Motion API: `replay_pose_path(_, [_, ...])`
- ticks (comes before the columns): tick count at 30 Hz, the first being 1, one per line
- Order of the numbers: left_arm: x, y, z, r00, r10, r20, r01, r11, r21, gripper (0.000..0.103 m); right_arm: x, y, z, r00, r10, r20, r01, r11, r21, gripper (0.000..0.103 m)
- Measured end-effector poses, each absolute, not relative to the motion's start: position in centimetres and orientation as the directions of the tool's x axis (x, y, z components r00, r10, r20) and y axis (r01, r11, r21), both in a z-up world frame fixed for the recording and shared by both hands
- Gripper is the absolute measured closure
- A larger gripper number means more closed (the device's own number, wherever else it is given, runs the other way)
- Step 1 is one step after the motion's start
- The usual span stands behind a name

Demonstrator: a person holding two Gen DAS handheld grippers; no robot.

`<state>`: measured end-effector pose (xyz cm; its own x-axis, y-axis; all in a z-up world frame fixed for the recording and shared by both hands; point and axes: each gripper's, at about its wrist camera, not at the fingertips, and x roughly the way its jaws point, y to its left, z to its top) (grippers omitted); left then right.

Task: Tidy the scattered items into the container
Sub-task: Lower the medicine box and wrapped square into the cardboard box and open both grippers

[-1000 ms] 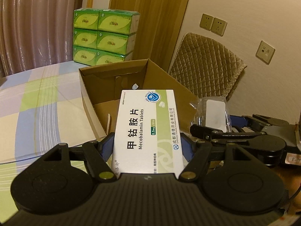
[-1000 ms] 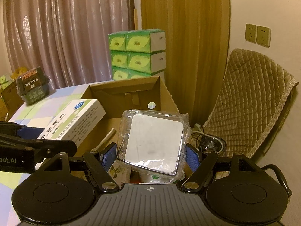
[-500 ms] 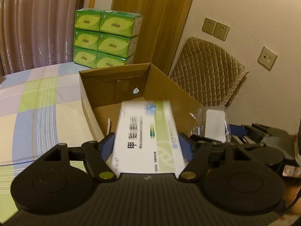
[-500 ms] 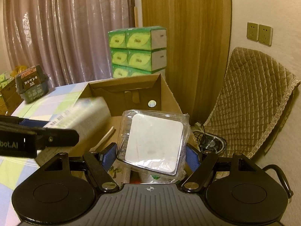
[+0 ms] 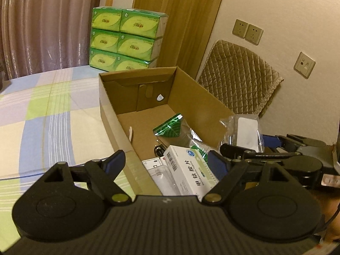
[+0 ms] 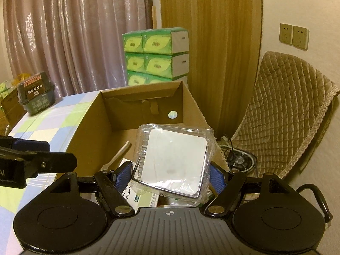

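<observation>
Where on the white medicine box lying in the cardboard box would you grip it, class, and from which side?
Grip the medicine box across its two long narrow sides, coming down from above. It lies flat, printed face up, among other items in the cardboard box, so only the top is open; the walls block a sideways approach. The left tongs, open right above it, suit best.

Brown cardboard box; green tissue packs; blue-green checked tablecloth

the left gripper hides the near end of the tablet box.
</observation>
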<state>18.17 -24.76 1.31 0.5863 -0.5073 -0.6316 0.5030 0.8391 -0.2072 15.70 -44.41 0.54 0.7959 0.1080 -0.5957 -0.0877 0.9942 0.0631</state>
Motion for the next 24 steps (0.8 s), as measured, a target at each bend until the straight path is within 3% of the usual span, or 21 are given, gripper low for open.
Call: replay_pose_path(24, [17.7,-22.2,1.4,0.613,-0.478,-0.629,0.461,0.863,-0.207,0.022,16.9,-43.0,1.0,0.798,0.130,-0.588,-0.125,0.991,0.050,0.030])
